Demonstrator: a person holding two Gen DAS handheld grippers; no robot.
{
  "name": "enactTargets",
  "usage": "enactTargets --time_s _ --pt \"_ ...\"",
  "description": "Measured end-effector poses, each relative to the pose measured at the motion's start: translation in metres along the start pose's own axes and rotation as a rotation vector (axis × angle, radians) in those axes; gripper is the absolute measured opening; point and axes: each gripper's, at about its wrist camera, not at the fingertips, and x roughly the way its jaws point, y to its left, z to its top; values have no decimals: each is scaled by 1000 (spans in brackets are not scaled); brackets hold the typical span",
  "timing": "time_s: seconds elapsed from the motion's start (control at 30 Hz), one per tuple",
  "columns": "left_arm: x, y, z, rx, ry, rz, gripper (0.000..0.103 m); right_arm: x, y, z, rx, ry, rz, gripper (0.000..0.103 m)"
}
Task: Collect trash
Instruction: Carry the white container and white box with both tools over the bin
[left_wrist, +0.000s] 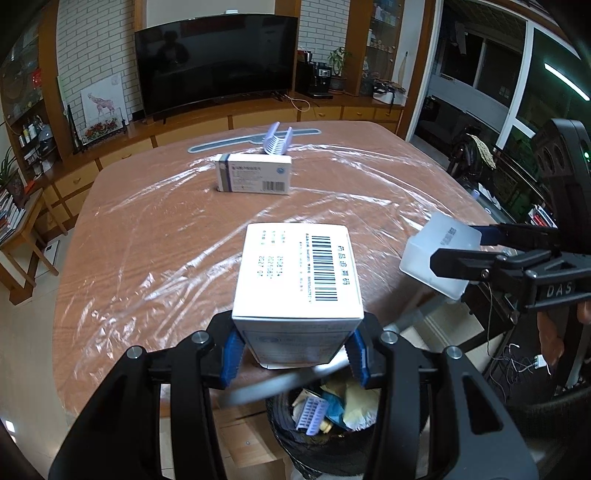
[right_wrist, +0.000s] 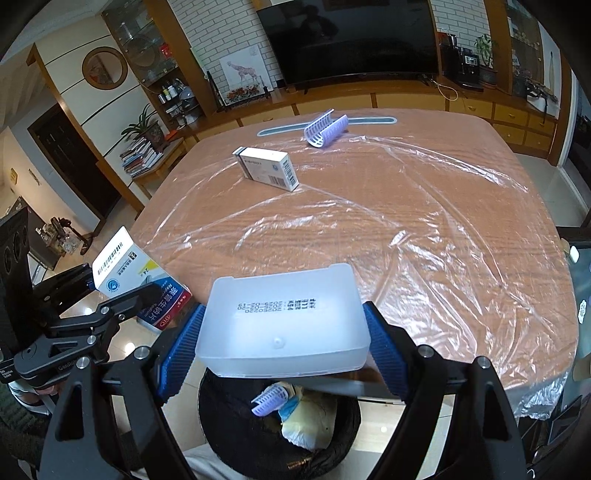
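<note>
Both grippers are loaded and poised over the bin (left_wrist: 332, 424), which stands on the floor just off the near edge of the tabletop (left_wrist: 147, 240). The left gripper (left_wrist: 295, 360) clamps a white carton (left_wrist: 297, 273) between its blue pads, holding it by the near end so most of its length sticks out forward. The right gripper (right_wrist: 282, 349) pinches a frosted plastic tray (right_wrist: 282, 325) by its two short sides, open face down by the look of it. Held this way — above the bin's mouth, nothing underneath but rubbish — each piece should fall straight in once its jaws part.

The bin already holds a lilac ribbed clip (left_wrist: 312, 413), some yellowish wrapping and a blue scrap. Still on the tabletop, well beyond the grippers, are a second carton (left_wrist: 255, 173) lying on its long side and, just behind it, another lilac clip (left_wrist: 277, 140) standing open; both look like the remaining trash.

Writing: the held carton's top carries a barcode with Chinese text and lines of digits too blurred to read. From the right wrist view its side shows red and blue panels, a round logo, "24" and large Chinese characters. The tray bears small printed date-like lines, not legible. The right gripper's body reads "DAS".
</note>
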Motion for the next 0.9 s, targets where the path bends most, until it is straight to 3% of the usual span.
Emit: enactTargets --time_s 0.9 --pt "-25 -49 -47 82 77 -77 47 -27 1 -49 -27 90 71 82"
